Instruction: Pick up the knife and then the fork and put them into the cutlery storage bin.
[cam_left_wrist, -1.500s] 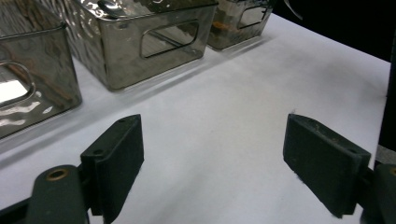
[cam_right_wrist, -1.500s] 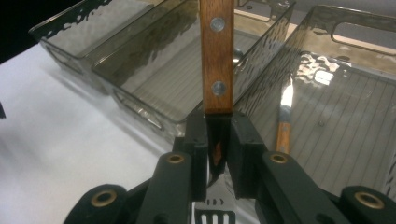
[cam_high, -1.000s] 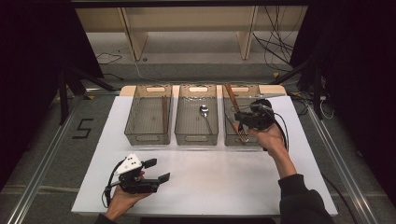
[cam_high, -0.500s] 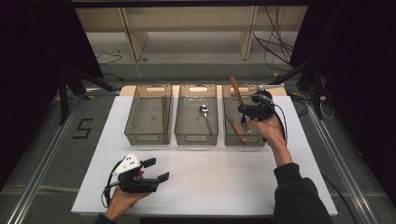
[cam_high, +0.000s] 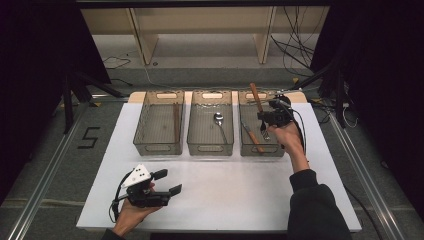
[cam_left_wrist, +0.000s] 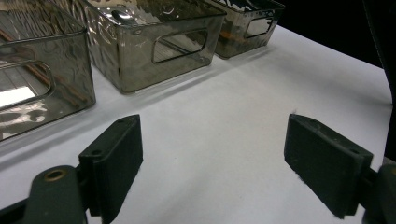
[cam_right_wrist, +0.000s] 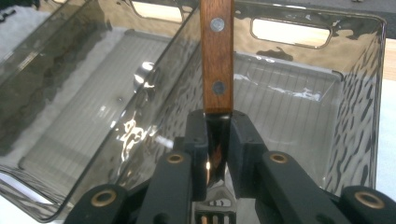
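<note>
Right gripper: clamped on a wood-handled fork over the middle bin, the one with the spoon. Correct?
Not quite. The right gripper is clamped on the wood-handled fork, but over the right bin, which already holds a wood-handled utensil. The spoon lies in the middle bin. High view shows it.

Three bins in a row at the worktop's (cam_high: 220, 200) far edge. Left bin (cam_high: 157, 122): one stick. Middle bin (cam_high: 211, 122): a spoon (cam_high: 219, 120). Right bin (cam_high: 257, 145): a knife (cam_high: 252, 136) inside; a fork (cam_high: 257, 100) over it.

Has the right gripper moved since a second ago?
Yes. The right gripper, holding the wooden-handled fork, shifted toward the far end of the right bin.
</note>
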